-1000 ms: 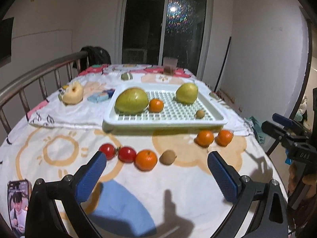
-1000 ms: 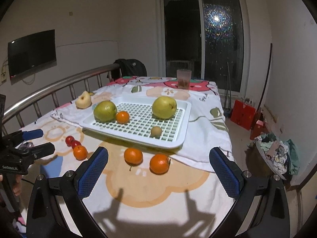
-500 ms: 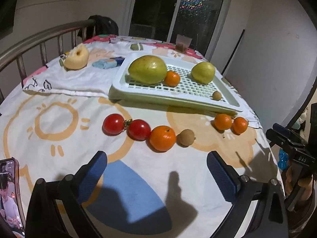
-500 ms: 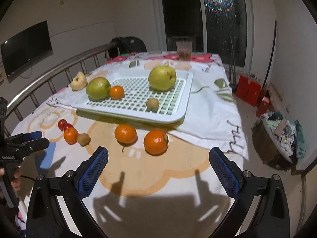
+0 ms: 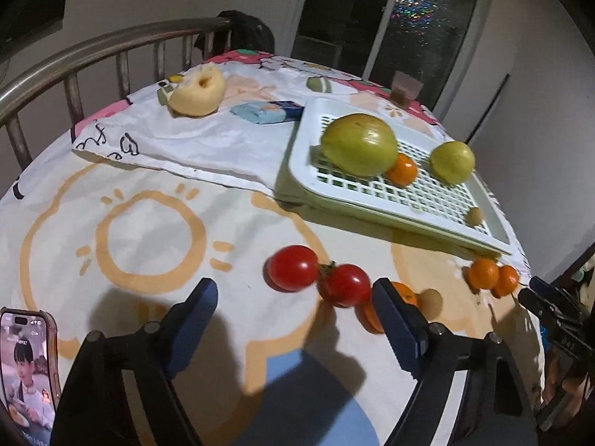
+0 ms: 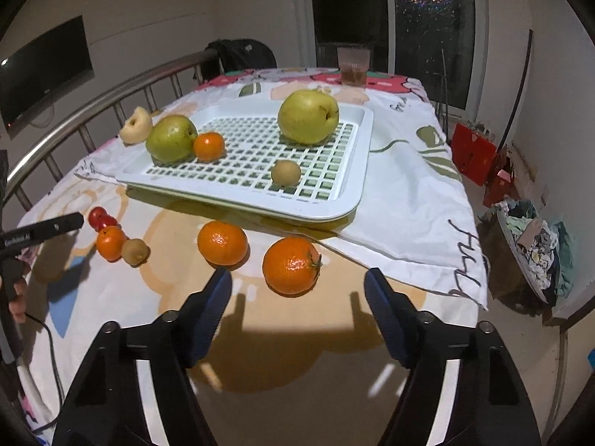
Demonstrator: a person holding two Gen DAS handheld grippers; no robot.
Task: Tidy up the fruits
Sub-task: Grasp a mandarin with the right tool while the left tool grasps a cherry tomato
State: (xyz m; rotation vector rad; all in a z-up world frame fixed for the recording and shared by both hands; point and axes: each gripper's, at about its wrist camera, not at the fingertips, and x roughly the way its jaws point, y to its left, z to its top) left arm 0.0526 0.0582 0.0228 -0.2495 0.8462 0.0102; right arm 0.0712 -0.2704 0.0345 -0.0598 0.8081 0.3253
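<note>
Six fruits wait on the desk: two tomatoes [image 5: 293,267], three oranges [image 6: 292,265] and what looks like a kiwi [image 6: 135,251]. The tray [image 6: 357,186] already holds four. My left gripper [image 5: 293,303] and right gripper [image 6: 297,290] have just been narrowing, empty, part-open.

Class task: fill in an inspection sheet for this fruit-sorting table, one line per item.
Surface: tablecloth, printed, wrinkled.
Job's things: white tray holds two pears, an orange and a small brown fruit; two oranges, two tomatoes, another orange and brown fruit lie loose.
Clutter: phone, cup, cut fruit.
Grippers: left gripper and right gripper open, just closing, nothing between fingers.
Cables: one, left edge.
Surroundings: railing, dark window.
</note>
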